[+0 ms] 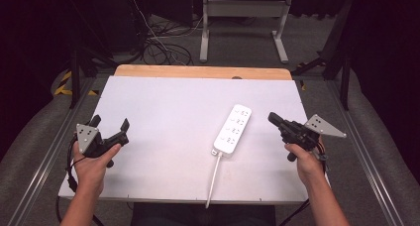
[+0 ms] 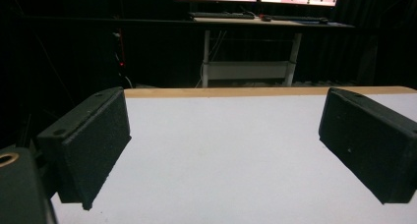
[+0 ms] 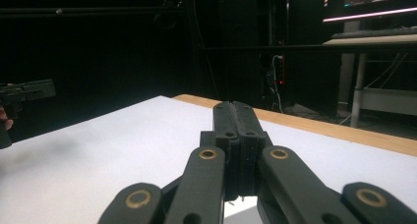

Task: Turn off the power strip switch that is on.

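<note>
My left tool [image 1: 110, 125] has its jaws spread wide apart, holding nothing, over the white counter [image 1: 163, 117]. My right tool [image 1: 274, 119] has its jaws pressed together on nothing. A white power strip [image 1: 233, 129] lies between them, nearer the right, its cord [image 1: 214, 179] trailing toward me. I can read no writing on it.

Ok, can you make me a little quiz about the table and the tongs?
1. True or false: the left tongs are wide open.
2. What white thing lies on the table? A) a plate B) a power strip C) a cup
3. Fill in: the right tongs are ____.

Key: 1 true. 2 B, the power strip; its cord runs toward the person's edge. 3 shut, holding nothing.
</note>
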Demonstrator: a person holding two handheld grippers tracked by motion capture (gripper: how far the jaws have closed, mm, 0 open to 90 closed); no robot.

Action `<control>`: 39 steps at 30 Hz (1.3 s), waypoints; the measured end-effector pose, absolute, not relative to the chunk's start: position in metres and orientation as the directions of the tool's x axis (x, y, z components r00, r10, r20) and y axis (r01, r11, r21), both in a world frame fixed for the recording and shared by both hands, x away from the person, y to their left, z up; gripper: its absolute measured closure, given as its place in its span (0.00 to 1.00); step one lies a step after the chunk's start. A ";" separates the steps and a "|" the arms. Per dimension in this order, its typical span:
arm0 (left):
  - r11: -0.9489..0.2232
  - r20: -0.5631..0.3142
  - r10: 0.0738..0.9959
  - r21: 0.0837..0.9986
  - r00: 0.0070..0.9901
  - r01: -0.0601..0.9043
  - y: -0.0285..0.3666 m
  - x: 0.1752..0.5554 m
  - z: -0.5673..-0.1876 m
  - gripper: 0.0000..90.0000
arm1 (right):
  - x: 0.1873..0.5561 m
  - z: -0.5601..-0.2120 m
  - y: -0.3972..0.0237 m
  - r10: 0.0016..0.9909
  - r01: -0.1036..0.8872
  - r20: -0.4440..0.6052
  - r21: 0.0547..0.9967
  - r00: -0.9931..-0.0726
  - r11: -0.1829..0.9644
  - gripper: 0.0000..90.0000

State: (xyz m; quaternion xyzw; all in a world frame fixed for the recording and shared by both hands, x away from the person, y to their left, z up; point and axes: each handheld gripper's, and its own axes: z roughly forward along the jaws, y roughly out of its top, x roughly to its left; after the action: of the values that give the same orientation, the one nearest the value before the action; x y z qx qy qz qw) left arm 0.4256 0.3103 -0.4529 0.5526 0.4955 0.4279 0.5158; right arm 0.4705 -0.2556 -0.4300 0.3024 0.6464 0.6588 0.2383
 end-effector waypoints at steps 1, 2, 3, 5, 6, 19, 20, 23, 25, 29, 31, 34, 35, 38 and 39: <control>0.024 -0.039 0.989 0.994 0.143 0.105 0.310 0.426 -0.453 0.06 | 0.469 -0.431 -0.258 0.708 0.075 0.086 0.996 -0.701 -0.046 1.00; 0.025 -0.040 0.989 0.994 0.144 0.105 0.310 0.426 -0.453 0.06 | 0.468 -0.432 -0.259 0.712 0.076 0.080 0.996 -0.698 -0.038 1.00; 0.024 -0.039 0.989 0.994 0.146 0.105 0.310 0.426 -0.453 0.06 | 0.468 -0.434 -0.261 0.713 0.077 0.078 0.996 -0.697 -0.034 1.00; 0.025 -0.039 0.989 0.994 0.145 0.103 0.309 0.426 -0.453 0.06 | 0.468 -0.434 -0.261 0.713 0.071 0.071 0.997 -0.698 -0.029 1.00; 0.025 -0.039 0.989 0.994 0.145 0.103 0.310 0.426 -0.453 0.06 | 0.468 -0.434 -0.261 0.711 0.069 0.071 0.997 -0.700 -0.031 1.00; 0.023 -0.038 0.988 0.994 0.147 0.106 0.310 0.426 -0.453 0.06 | 0.473 -0.435 -0.252 0.709 0.079 0.059 0.997 -0.703 -0.004 0.03; 0.023 -0.038 0.988 0.994 0.147 0.106 0.310 0.426 -0.453 0.06 | 0.473 -0.435 -0.252 0.710 0.080 0.061 0.997 -0.701 -0.006 0.02; 0.024 -0.040 0.988 0.994 0.146 0.106 0.310 0.426 -0.453 0.06 | 0.473 -0.435 -0.253 0.717 0.091 0.071 0.996 -0.694 -0.011 0.03; 0.024 -0.039 0.989 0.994 0.146 0.105 0.310 0.426 -0.453 0.06 | 0.473 -0.435 -0.255 0.723 0.100 0.078 0.995 -0.686 -0.012 0.03; 0.020 -0.036 0.988 0.994 0.152 0.104 0.308 0.425 -0.452 0.06 | 0.473 -0.437 -0.256 0.727 0.114 0.090 0.993 -0.681 -0.017 0.03; 0.020 -0.035 0.987 0.995 0.155 0.100 0.308 0.423 -0.452 0.06 | 0.472 -0.436 -0.255 0.725 0.114 0.088 0.993 -0.683 -0.013 0.03; 0.026 -0.040 0.988 0.995 0.149 0.093 0.309 0.421 -0.451 0.06 | 0.470 -0.436 -0.253 0.721 0.105 0.080 0.994 -0.688 -0.010 0.03; 0.026 -0.040 0.988 0.995 0.148 0.092 0.310 0.421 -0.450 0.06 | 0.470 -0.436 -0.253 0.722 0.104 0.074 0.995 -0.687 -0.004 0.03; 0.028 -0.041 0.988 0.996 0.150 0.090 0.309 0.420 -0.450 0.06 | 0.468 -0.435 -0.253 0.723 0.100 0.075 0.995 -0.687 -0.009 0.04; 0.027 -0.040 0.988 0.996 0.151 0.089 0.309 0.420 -0.450 0.06 | 0.467 -0.435 -0.253 0.722 0.097 0.072 0.995 -0.688 -0.007 0.04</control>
State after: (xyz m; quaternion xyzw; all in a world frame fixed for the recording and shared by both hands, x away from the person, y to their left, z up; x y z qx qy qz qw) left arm 0.4204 0.3088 -0.4498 0.5496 0.4900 0.4294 0.5229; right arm 0.4674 -0.2533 -0.4345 0.3099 0.6608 0.6384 0.2447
